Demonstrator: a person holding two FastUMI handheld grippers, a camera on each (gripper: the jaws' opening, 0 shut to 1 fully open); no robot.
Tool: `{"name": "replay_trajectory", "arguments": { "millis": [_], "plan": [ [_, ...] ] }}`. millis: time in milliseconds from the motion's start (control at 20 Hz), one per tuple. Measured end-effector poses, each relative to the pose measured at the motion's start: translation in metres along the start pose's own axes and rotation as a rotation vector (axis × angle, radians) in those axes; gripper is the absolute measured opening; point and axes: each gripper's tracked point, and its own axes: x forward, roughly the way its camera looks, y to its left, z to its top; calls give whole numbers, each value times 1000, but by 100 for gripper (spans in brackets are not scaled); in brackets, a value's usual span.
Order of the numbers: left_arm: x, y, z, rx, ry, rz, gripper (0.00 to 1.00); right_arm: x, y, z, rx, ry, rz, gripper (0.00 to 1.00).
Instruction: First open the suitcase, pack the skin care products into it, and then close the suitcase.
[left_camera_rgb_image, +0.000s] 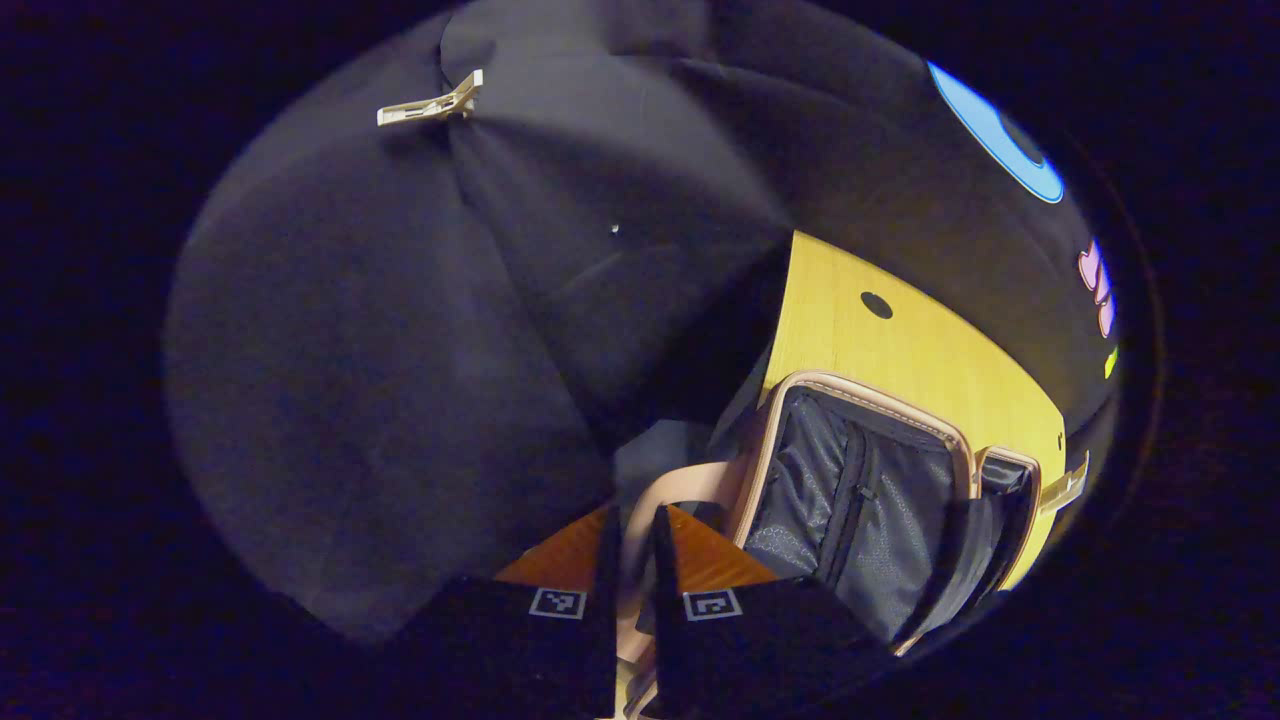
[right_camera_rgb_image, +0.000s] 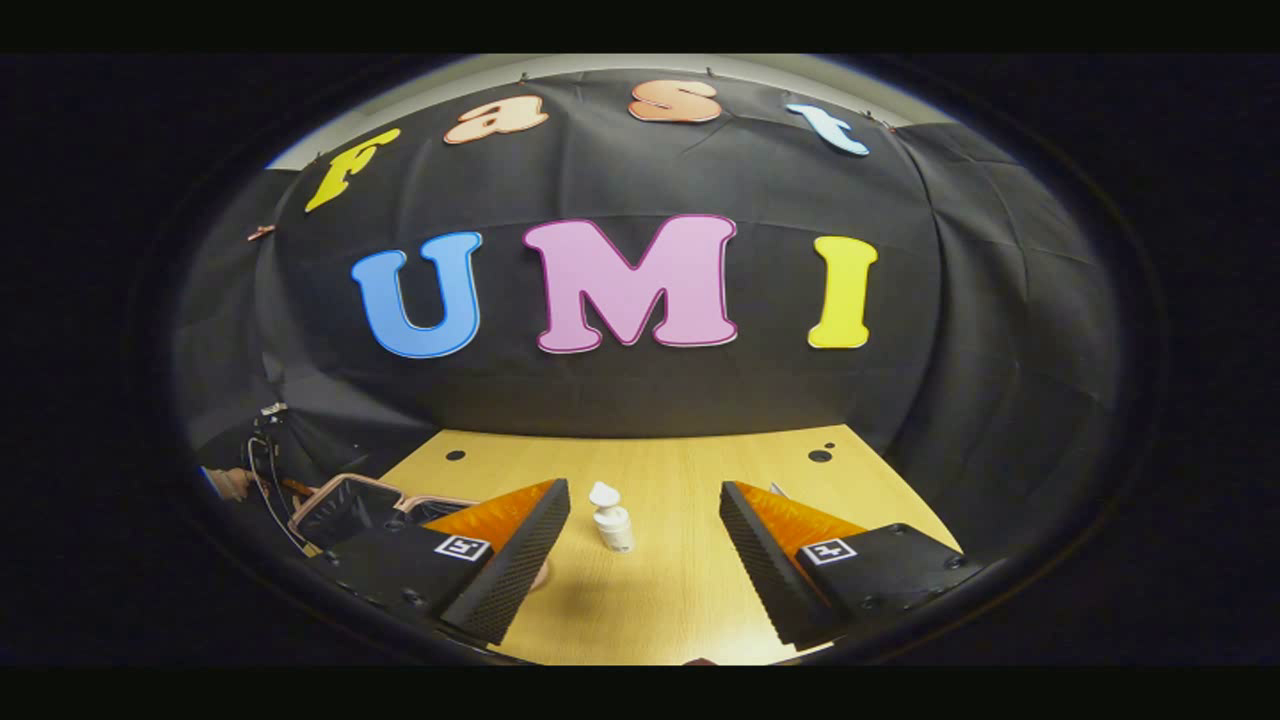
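Note:
The pink suitcase (left_camera_rgb_image: 860, 480) lies open on the wooden table (left_camera_rgb_image: 900, 350), its dark zipped lining facing up. My left gripper (left_camera_rgb_image: 635, 520) is at the suitcase's near side, its fingers closed to a narrow slit on the pink rim of the lid (left_camera_rgb_image: 690, 480). In the right gripper view, a small white pump bottle (right_camera_rgb_image: 612, 525) stands upright on the table (right_camera_rgb_image: 680, 590). My right gripper (right_camera_rgb_image: 643, 490) is open just short of it, with the bottle centred in the gap. The open suitcase (right_camera_rgb_image: 340, 505) sits at the table's left end.
Black cloth walls close in the table on all sides. A pale clip (left_camera_rgb_image: 430, 100) pins the cloth high up. The tabletop has small dark holes (right_camera_rgb_image: 820, 455) near its back edge. A hand (right_camera_rgb_image: 230, 483) shows beside the suitcase at the far left.

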Motion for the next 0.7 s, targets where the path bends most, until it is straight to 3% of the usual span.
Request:
{"name": "replay_trajectory", "arguments": {
  "millis": [50, 250, 300, 350, 450, 500, 550, 700],
  "plan": [
    [1, -4, -3, 41, -5, 8, 27, 3, -3, -5, 3, 18, -12, 96],
    [6, -34, -18, 127, -13, -15, 27, 14, -3, -19, 60, 60, -17, 96],
    [6, -33, -20, 123, -5, -42, 27, 18, -3, -20, 61, 64, -14, 96],
    [0, -17, -14, 122, -7, -13, 23, 21, -3, -20, 53, 61, -13, 96],
    [-8, 15, 4, 125, -71, 71, 74, 25, -9, -24, 32, 61, -16, 96],
    [-51, 12, 31, 147, -207, 99, 100, 28, -15, -32, 40, 75, -15, 96],
    [-73, -3, 42, 165, -295, 100, 99, 30, -19, -39, 42, 88, -17, 96],
    [-155, -97, 55, 243, -505, -61, 96, 42, -41, -60, 19, 129, -17, 96]
  ]
}}
